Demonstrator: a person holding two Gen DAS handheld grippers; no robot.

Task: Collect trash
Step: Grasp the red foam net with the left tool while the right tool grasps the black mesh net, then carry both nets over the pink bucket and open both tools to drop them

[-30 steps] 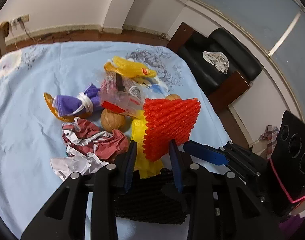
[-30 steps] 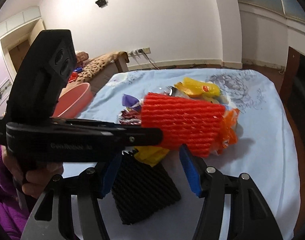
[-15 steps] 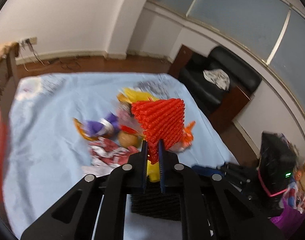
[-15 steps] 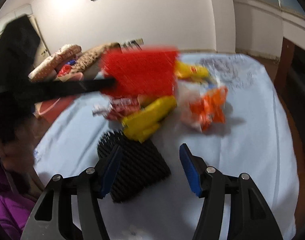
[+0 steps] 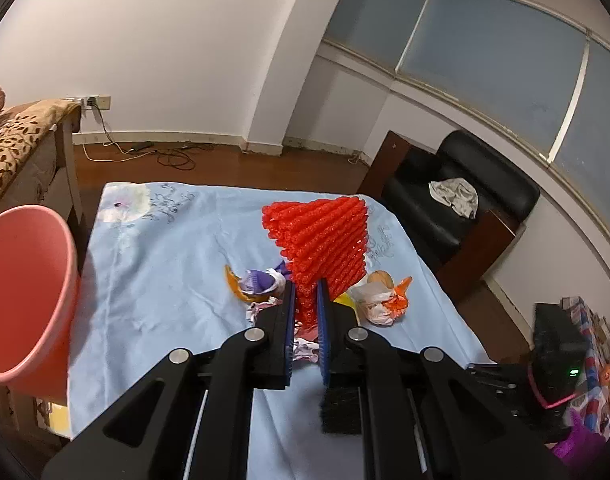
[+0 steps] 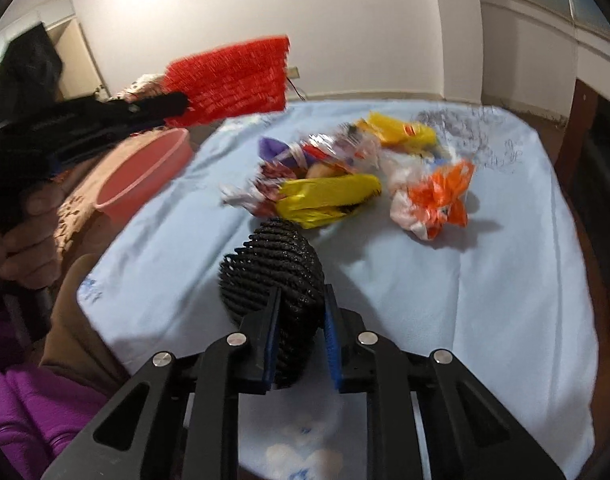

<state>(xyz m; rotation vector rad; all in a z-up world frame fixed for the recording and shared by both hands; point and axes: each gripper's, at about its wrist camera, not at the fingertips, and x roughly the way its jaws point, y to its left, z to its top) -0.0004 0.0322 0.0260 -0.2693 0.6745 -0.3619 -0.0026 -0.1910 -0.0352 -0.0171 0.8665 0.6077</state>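
My left gripper (image 5: 305, 300) is shut on a red foam net sleeve (image 5: 321, 240) and holds it high above the table; it also shows in the right wrist view (image 6: 229, 80). My right gripper (image 6: 301, 324) is shut on a black foam net sleeve (image 6: 277, 268), lifting its near end off the blue cloth. A pile of wrappers lies mid-table: a yellow packet (image 6: 329, 200), an orange and white bag (image 6: 433, 200), a purple wrapper (image 5: 261, 280). A pink bin (image 5: 21, 292) stands left of the table, also in the right wrist view (image 6: 145, 176).
The table carries a light blue cloth (image 5: 165, 264). A black armchair (image 5: 457, 208) with a white rag stands at the far right. A bed with a brown leaf-pattern cover (image 5: 13, 152) is at the left. The person's hand (image 6: 21, 232) holds the left gripper.
My left gripper closed on the red sleeve and lifted it up and leftward, toward the pink bin. My right gripper closed on the black sleeve.
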